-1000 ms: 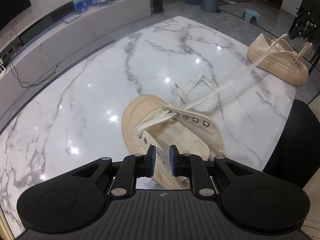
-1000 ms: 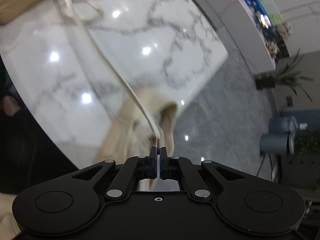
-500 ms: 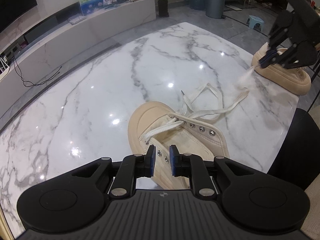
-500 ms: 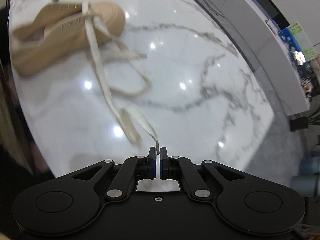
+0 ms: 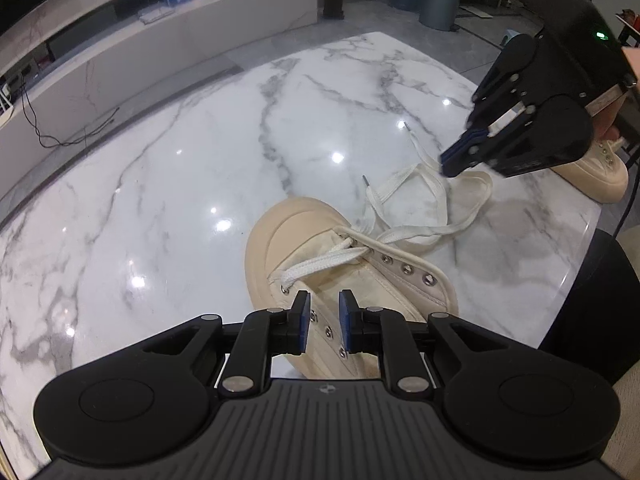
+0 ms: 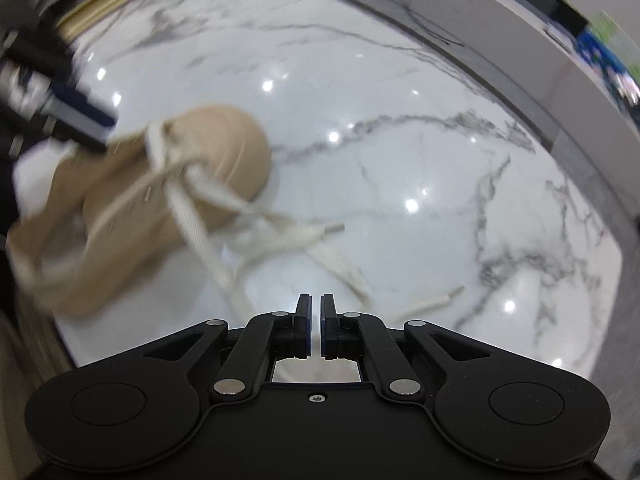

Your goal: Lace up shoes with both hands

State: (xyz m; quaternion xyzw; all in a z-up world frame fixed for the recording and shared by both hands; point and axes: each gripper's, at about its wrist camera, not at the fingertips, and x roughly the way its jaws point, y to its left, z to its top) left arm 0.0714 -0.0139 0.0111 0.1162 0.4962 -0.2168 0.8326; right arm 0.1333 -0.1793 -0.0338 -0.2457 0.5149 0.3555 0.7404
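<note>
A beige canvas shoe (image 5: 352,264) lies on the marble table (image 5: 160,184), toe pointing away; it also shows in the right wrist view (image 6: 132,208). Its white lace (image 5: 424,208) crosses the lowest eyelets and both loose ends trail on the table to the right (image 6: 280,236). My left gripper (image 5: 323,320) is open, just above the shoe's tongue, holding nothing. My right gripper (image 6: 316,312) hovers over the loose lace loops, jaws slightly apart and empty; in the left wrist view it shows above the lace (image 5: 460,160).
A second beige shoe (image 5: 596,168) sits near the table's right edge, partly behind the right gripper. A dark chair (image 5: 592,304) stands at the right edge. A long white counter (image 5: 160,52), a plant and bins lie beyond the table.
My right gripper let go of the lace end, which dropped slack onto the table, and swung in toward the shoe. My left gripper stayed open over the tongue.
</note>
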